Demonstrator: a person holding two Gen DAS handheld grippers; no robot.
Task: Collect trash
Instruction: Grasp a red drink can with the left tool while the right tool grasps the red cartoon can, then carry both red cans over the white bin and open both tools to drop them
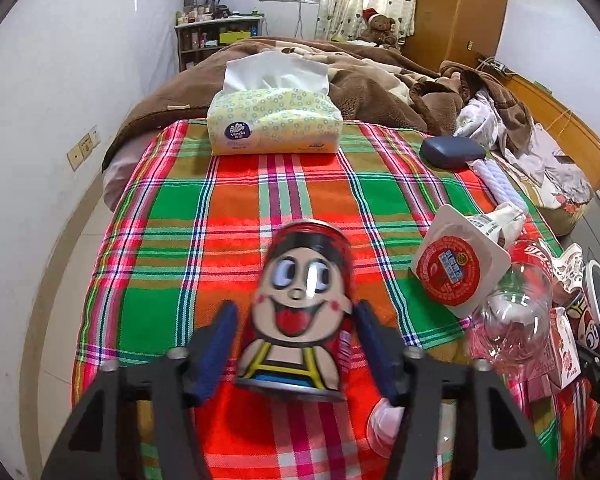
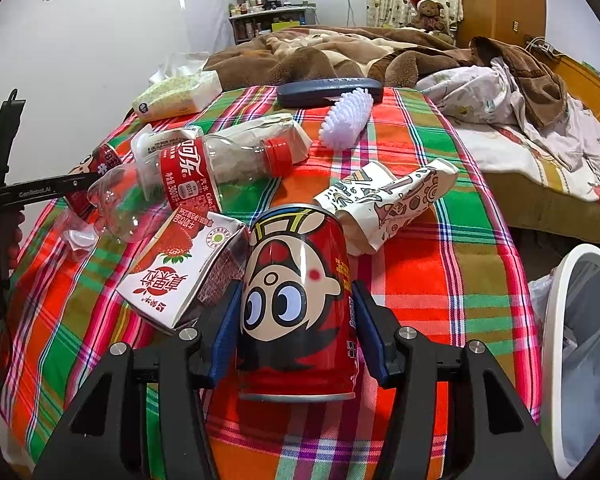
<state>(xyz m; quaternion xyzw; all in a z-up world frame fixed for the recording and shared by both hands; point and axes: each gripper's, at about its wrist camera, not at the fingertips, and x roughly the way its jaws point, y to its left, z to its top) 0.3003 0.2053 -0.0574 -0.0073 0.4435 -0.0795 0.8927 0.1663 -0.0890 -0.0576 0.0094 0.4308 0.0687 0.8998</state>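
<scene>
Left wrist view: the left gripper (image 1: 296, 306) points down at a tabletop covered with a plaid cloth (image 1: 172, 216). A red cartoon-face can (image 1: 300, 312) sits between its two blue-padded fingers (image 1: 216, 352), with its face towards the camera and leaning a little to the left. The right finger lies against the can's side and the left finger is just beside it. Whether both pads press cannot be told. A tissue pack (image 1: 274, 126) stands at the far edge of the cloth, with a dark case (image 1: 452, 152) to its right. To the right of the can lie a sealed cup with a red round label (image 1: 452, 274) and a clear cola bottle (image 1: 516, 320), the two touching.

Right wrist view: the right gripper (image 2: 297, 287) holds a second cartoon-face can (image 2: 296, 300), its face upside down, on the near part of the cloth. The fingers are set narrow, with both pads against the can's sides. A strawberry milk carton (image 2: 176, 272) touches the can on the left, and a crumpled doodle-print paper cup (image 2: 388, 204) lies just behind it on the right. Farther back are the cola bottle and a white brush (image 2: 346, 118). A white-rimmed bin (image 2: 556, 320) stands beside the tabletop on the right. At the far left, the first can shows behind the bottle.
</scene>
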